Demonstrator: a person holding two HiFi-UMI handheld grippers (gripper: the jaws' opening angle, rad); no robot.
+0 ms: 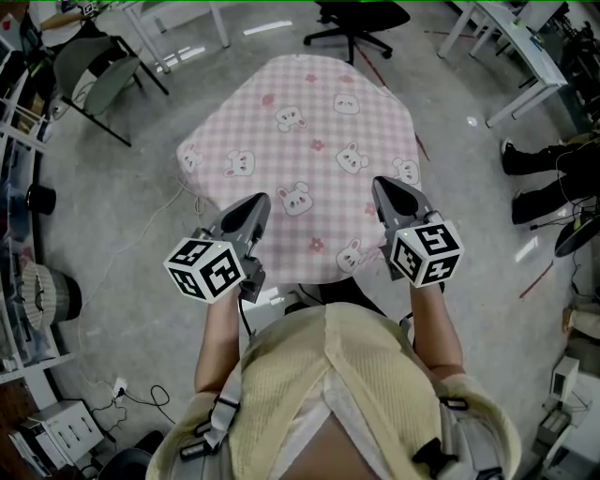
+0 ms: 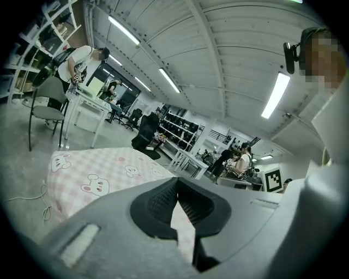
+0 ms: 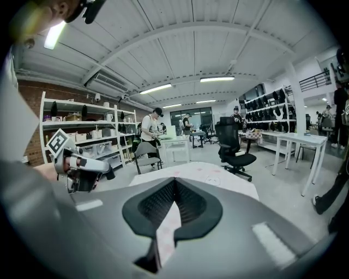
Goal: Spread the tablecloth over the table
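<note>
Tablecloth [image 1: 309, 141] lies spread over the table, ahead of both grippers. Left gripper [image 1: 253, 204] and right gripper [image 1: 384, 189] each pinch its near edge. Looks nearly done: that edge isn't laid down yet.

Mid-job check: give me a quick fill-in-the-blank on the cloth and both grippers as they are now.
1. The pink checked tablecloth is printed with white ____.
2. The left gripper and the right gripper each have jaws ____ on the tablecloth's near edge.
3. The black office chair stands beyond the tablecloth's ____ edge.
Missing words: rabbits; shut; far.
</note>
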